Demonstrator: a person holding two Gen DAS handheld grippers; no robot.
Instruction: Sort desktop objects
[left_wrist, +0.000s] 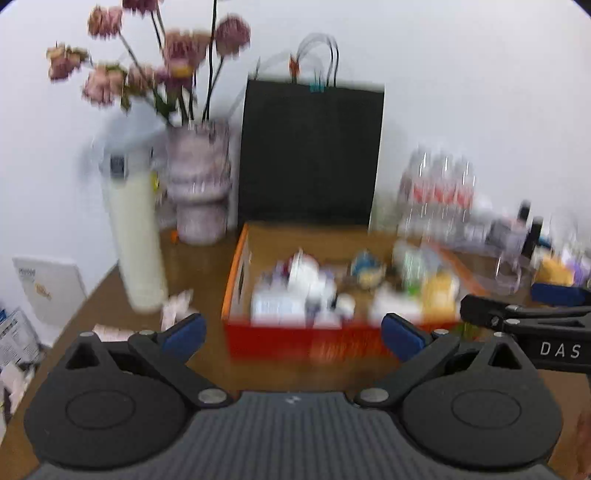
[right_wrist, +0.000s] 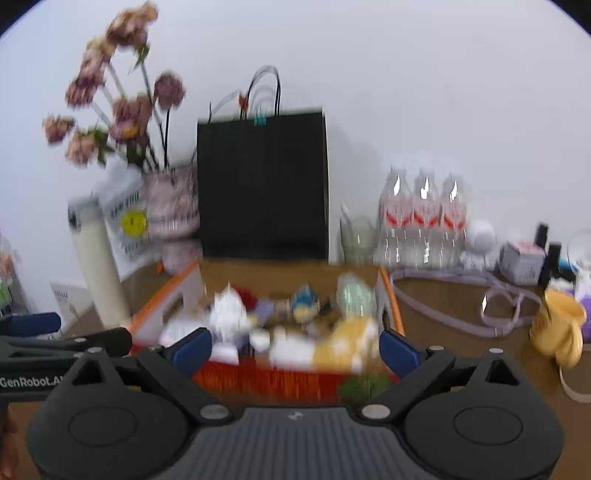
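An orange and red cardboard box (left_wrist: 236, 273) holds several small items: white packets, a yellow pack, a blue and yellow toy. It also shows in the right wrist view (right_wrist: 166, 299). My left gripper (left_wrist: 293, 332) is open and empty, in front of the box's near wall. My right gripper (right_wrist: 295, 349) is open and empty, at the box's near edge. A small green thing (right_wrist: 360, 387) lies in front of the box. Both views are blurred by motion.
A black paper bag (left_wrist: 310, 155) stands behind the box. A vase of dried pink flowers (left_wrist: 199, 184) and a tall white bottle (left_wrist: 136, 236) stand to the left. Water bottles (right_wrist: 424, 218), a clear tray (right_wrist: 458, 295) and a yellow mug (right_wrist: 557, 328) are on the right.
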